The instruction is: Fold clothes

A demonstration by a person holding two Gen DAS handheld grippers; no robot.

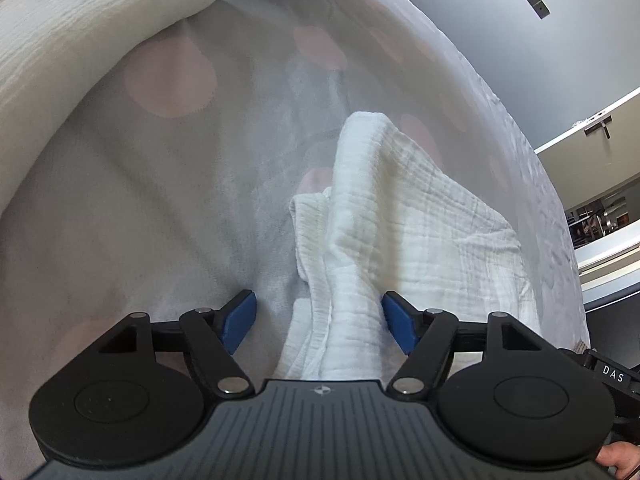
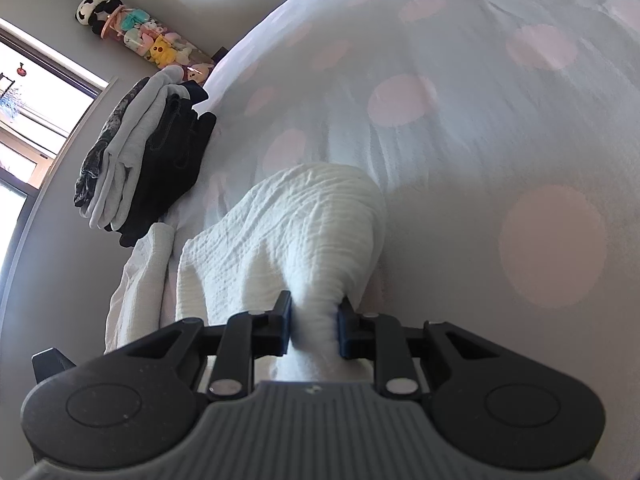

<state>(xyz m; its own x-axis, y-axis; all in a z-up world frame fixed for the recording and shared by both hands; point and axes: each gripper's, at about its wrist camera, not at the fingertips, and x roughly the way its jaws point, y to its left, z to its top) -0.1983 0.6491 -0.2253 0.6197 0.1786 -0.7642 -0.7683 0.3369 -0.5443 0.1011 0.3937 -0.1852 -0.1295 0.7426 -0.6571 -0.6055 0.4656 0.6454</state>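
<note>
From the left wrist, the left gripper (image 1: 319, 322) stands spread, a fold of the white crinkled cotton garment (image 1: 400, 224) lying loose between its blue pads (image 1: 240, 320) near the polka-dot bedspread's (image 1: 160, 168) edge, apparently released. From the right wrist, the right gripper (image 2: 314, 326) pinches the garment's (image 2: 288, 232) bunched end, likely to drag it; a stack of folded dark and grey clothes (image 2: 148, 156) sits at the bed's far edge.

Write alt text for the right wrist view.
The right gripper is shut on a bunched fold of a white crinkled garment that lies on a bedsheet with pink dots. To the left, a stack of folded dark and grey clothes sits at the bed's edge, with plush toys and a window behind.
</note>
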